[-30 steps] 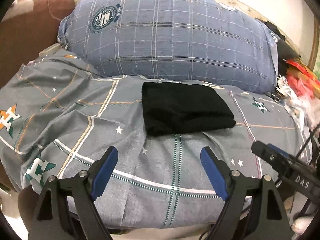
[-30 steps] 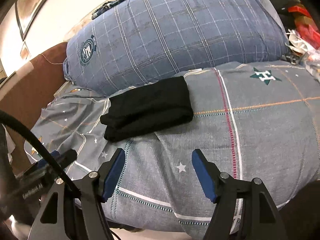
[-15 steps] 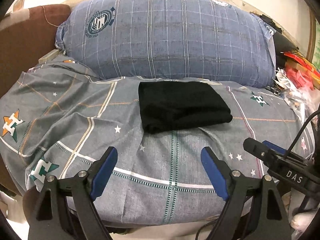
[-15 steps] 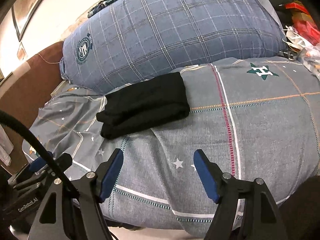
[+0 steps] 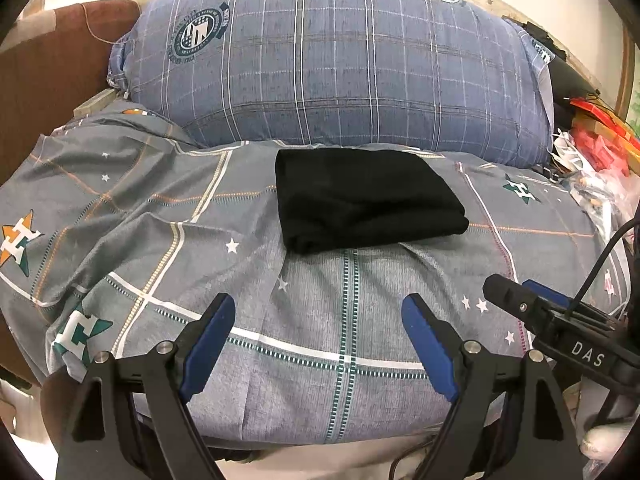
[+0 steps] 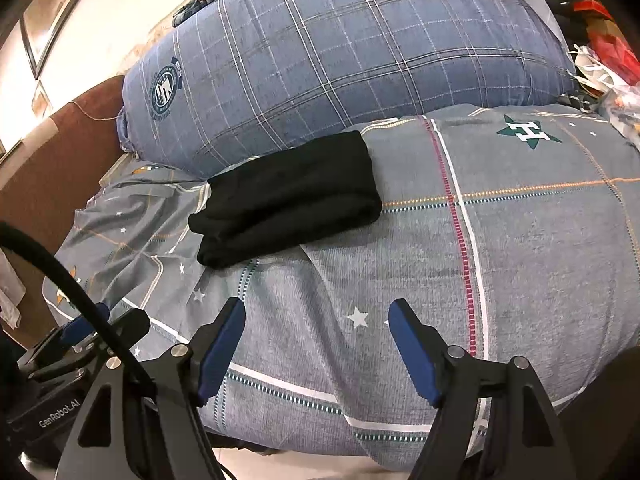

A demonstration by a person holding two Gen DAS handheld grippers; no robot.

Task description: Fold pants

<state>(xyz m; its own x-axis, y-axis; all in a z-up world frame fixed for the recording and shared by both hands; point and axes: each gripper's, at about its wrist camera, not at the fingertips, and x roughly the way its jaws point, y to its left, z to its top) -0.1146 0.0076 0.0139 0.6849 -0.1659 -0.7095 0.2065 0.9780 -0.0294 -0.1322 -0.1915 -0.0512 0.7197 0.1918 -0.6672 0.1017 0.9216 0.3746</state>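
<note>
One folded black pants (image 5: 366, 198) lay at 12 o'clock. Two grippers, left gripper (image 5: 318, 318) and right gripper (image 6: 316, 322), stood apart, empty; labels read "DAS", "GenRobot.AI".

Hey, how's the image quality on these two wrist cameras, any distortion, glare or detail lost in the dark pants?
Left wrist view: strong fisheye bending with dark corners; sharp, evenly lit; the folded black pants show almost no fold detail. Right wrist view: same curvature; the wall at upper left is washed out by glare; pants show slightly more layering at their left edge.
</note>
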